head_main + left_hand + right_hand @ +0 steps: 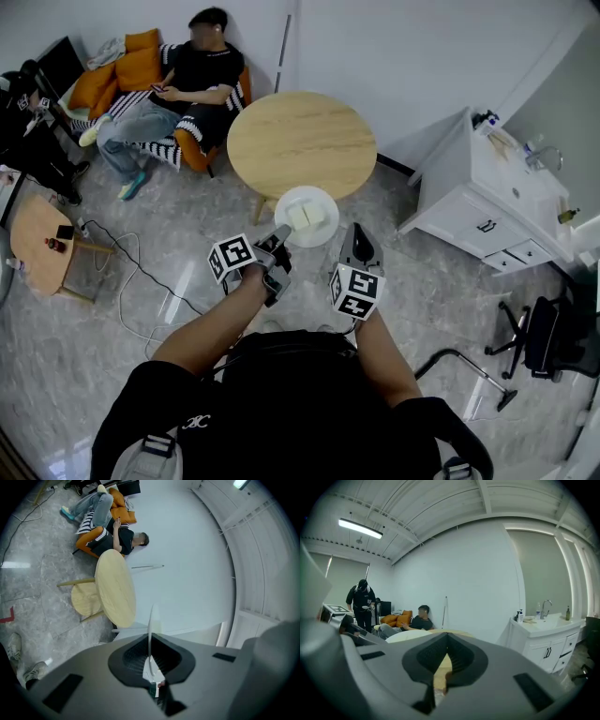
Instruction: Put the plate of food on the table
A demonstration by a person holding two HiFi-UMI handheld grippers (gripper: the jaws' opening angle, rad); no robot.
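Your left gripper [279,236] is clamped on the near rim of the plate of food [307,216], held at the round table's [300,141] near edge. The table lies straight ahead. Your right gripper [358,234] is closed on nothing, short of the table.

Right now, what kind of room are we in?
Probably an office lounge or mock apartment: round wooden table, orange sofa with a person seated, white sink cabinet, black office chair.
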